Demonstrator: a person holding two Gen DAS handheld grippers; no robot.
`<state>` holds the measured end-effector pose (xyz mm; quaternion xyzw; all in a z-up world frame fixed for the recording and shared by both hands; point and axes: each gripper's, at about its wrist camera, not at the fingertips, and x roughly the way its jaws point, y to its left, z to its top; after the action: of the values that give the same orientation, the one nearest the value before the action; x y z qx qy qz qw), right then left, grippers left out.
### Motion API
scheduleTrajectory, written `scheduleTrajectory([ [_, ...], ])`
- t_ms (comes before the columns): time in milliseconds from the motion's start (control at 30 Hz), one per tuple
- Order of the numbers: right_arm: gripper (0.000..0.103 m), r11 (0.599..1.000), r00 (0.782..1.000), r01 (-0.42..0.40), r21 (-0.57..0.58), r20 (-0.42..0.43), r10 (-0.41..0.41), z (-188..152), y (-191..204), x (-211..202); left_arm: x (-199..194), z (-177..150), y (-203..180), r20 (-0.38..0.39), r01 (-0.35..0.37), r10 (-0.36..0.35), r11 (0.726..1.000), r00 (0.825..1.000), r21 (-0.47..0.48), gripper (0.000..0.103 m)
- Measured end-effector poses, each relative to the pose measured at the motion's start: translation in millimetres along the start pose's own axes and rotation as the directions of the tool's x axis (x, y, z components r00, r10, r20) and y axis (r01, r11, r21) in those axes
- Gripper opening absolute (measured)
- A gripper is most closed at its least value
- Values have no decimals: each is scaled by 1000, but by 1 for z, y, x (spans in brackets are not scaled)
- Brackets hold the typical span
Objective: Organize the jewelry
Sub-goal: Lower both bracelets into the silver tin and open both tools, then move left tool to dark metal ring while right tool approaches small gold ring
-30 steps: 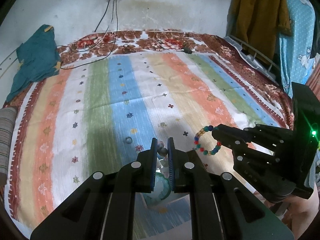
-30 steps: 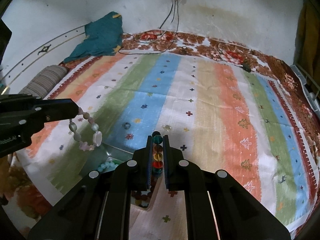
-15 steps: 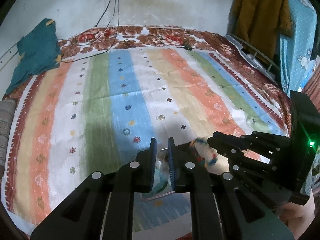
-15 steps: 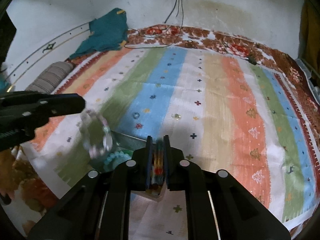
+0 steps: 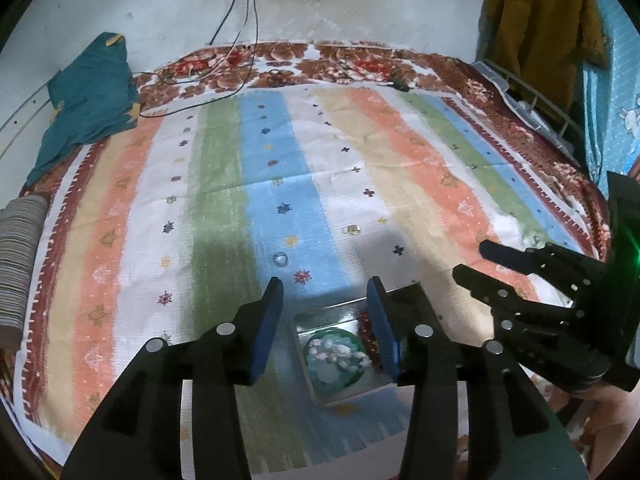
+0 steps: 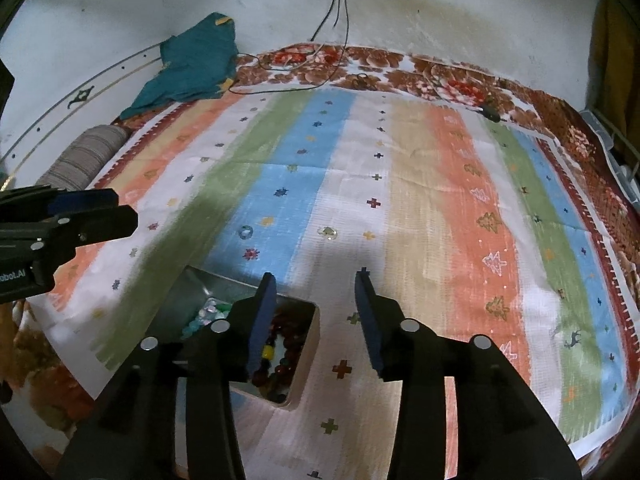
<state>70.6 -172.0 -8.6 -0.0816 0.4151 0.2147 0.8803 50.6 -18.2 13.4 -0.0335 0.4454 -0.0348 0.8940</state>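
My left gripper [image 5: 326, 292] is open and empty above a metal box [image 5: 320, 316] that holds a pale stone bracelet [image 5: 334, 354] on green beads. My right gripper [image 6: 316, 286] is open and empty, just right of the same box [image 6: 200, 284], whose near compartment holds a multicoloured bead bracelet [image 6: 276, 356]. Two small rings lie on the striped bedspread: a blue one [image 5: 280, 258] [image 6: 246, 232] and a clear one [image 5: 352, 230] [image 6: 327, 233]. Each gripper shows in the other's view: the right one [image 5: 468, 258], the left one [image 6: 122, 208].
A teal cloth [image 5: 88, 96] lies at the bed's far left corner, with cables [image 5: 224, 76] running to a wall socket. A striped bolster [image 5: 18, 256] lies at the left edge. Clothes [image 5: 536, 20] hang at the right.
Both grippers opened. The pale bracelet left my left gripper and the multicoloured one left my right gripper; both now lie in the box.
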Motion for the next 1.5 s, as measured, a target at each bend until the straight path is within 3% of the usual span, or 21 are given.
scheduleTrajectory([
  [100, 44, 1000, 1000, 0, 8, -16, 0, 4, -3, 6, 7, 2, 5, -17, -23, 23, 1000, 1000, -2, 47],
  [200, 53, 1000, 1000, 7, 9, -16, -7, 8, -7, 11, 12, 4, 9, -26, -38, 38, 999, 999, -7, 52],
  [433, 56, 1000, 1000, 10, 9, -17, -10, 17, -13, 22, 27, 9, 18, -59, -68, 67, 998, 996, -18, 58],
  [633, 56, 1000, 999, 14, -10, -35, -14, 25, -17, 38, 48, 17, 23, -101, -81, 77, 996, 992, -40, 58],
  [867, 56, 1000, 996, 11, 9, -84, -10, 38, -28, 68, 69, 20, 17, -146, -105, 105, 994, 984, 7, 58],
  [1300, 56, 1000, 985, -19, 2, -171, 19, 46, -29, 110, 107, 30, 29, -220, -77, 71, 997, 973, -21, 58],
  [1500, 56, 1000, 979, -23, 1, -200, 23, 49, -31, 127, 120, 33, 33, -237, -96, 91, 995, 967, -12, 58],
])
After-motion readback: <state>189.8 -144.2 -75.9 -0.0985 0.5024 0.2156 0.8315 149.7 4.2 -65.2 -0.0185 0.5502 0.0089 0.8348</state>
